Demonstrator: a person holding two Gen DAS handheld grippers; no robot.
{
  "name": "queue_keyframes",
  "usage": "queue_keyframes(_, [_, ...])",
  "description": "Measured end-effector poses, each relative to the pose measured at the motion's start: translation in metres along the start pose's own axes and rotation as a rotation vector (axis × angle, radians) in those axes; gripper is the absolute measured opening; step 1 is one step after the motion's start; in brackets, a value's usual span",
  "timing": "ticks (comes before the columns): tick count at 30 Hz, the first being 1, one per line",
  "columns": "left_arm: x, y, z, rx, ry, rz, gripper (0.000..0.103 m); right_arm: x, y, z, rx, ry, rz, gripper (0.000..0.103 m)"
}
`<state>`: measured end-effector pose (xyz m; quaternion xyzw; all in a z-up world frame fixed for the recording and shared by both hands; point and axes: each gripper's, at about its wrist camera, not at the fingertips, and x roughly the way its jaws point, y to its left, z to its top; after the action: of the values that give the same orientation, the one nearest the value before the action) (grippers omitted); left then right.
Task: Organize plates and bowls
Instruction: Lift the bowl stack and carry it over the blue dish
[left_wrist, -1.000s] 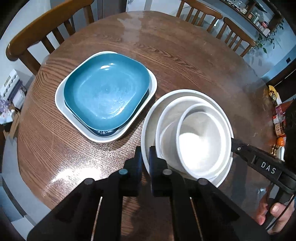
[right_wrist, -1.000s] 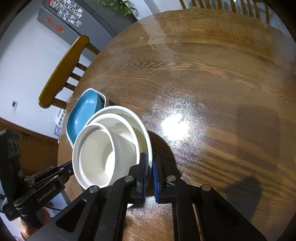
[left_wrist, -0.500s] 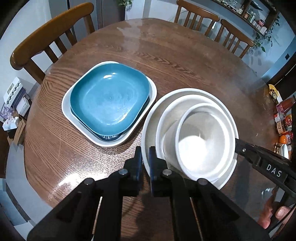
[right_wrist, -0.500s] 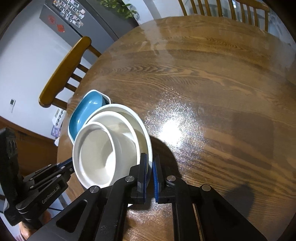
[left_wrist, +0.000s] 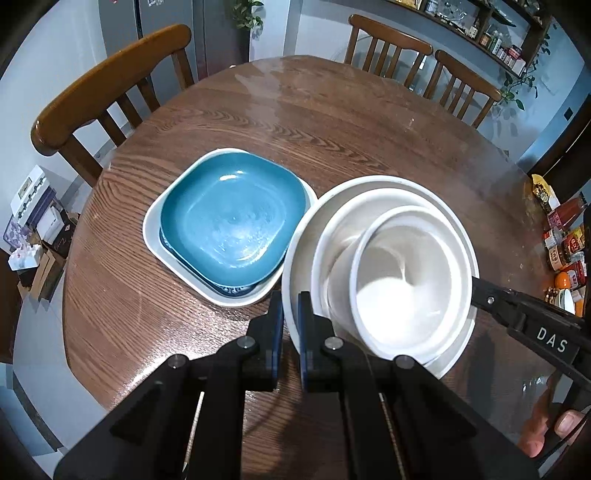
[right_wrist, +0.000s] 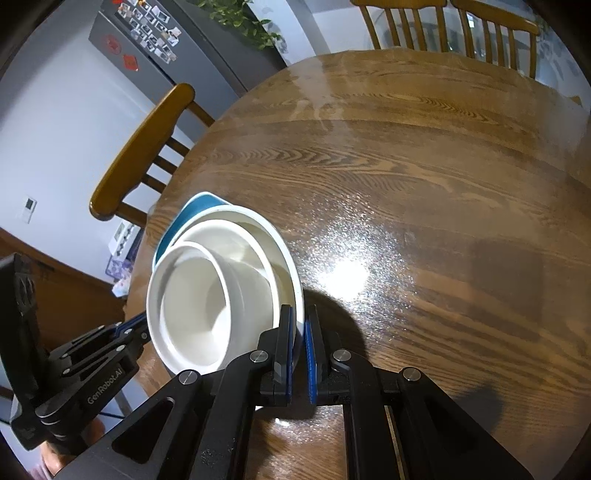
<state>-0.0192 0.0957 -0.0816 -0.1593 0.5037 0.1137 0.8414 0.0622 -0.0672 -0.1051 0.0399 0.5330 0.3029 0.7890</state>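
Note:
A round white plate (left_wrist: 306, 221) carries two nested white bowls, the smaller one (left_wrist: 406, 288) inside the wider one (left_wrist: 332, 229). My left gripper (left_wrist: 290, 306) is shut on the plate's near rim. My right gripper (left_wrist: 480, 291) is clamped on the opposite rim. In the right wrist view the right gripper (right_wrist: 300, 321) pinches the white plate (right_wrist: 284, 254), and the left gripper (right_wrist: 138, 330) holds its far side. The stack hangs slightly tilted above the wooden table (left_wrist: 332, 122). A blue square plate (left_wrist: 232, 214) lies in a white square plate (left_wrist: 151, 229) on the table, to the left.
Wooden chairs (left_wrist: 110, 77) stand around the round table, two of them at the far side (left_wrist: 391, 40). Bottles and jars (left_wrist: 565, 243) are off the table's right edge. A fridge (right_wrist: 155, 48) stands behind. A person's hand (left_wrist: 554, 432) holds the right gripper.
Both grippers have risen with the white plate and bowls between them. The table and the blue plate look farther off and lie more to the right in the left wrist view.

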Motion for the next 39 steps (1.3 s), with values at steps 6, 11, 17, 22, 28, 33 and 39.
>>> queue_keyframes(6, [-0.008,0.011,0.004,-0.007,-0.028,0.002,0.003,-0.002,0.012,0.005,-0.014,-0.015,0.008,0.01])
queue_keyframes(11, [-0.012,0.027,0.015,-0.02,-0.051,0.008,0.003,0.002,0.027,0.016,-0.03,-0.024,0.02,0.01])
queue_keyframes(17, [-0.015,0.054,0.034,-0.061,-0.068,0.026,0.003,0.018,0.054,0.04,-0.065,-0.026,0.041,0.01])
queue_keyframes(22, [-0.001,0.078,0.05,-0.109,-0.035,0.044,0.003,0.046,0.073,0.061,-0.076,0.01,0.051,0.01])
queue_keyframes(28, [0.019,0.1,0.063,-0.143,0.007,0.072,0.003,0.077,0.089,0.074,-0.087,0.048,0.033,0.01])
queue_keyframes(33, [0.029,0.106,0.072,-0.149,0.044,0.058,0.003,0.092,0.087,0.083,-0.051,0.073,0.028,0.01])
queue_keyframes(39, [0.038,0.106,0.074,-0.146,0.073,0.06,0.003,0.107,0.082,0.087,-0.008,0.114,0.03,0.01])
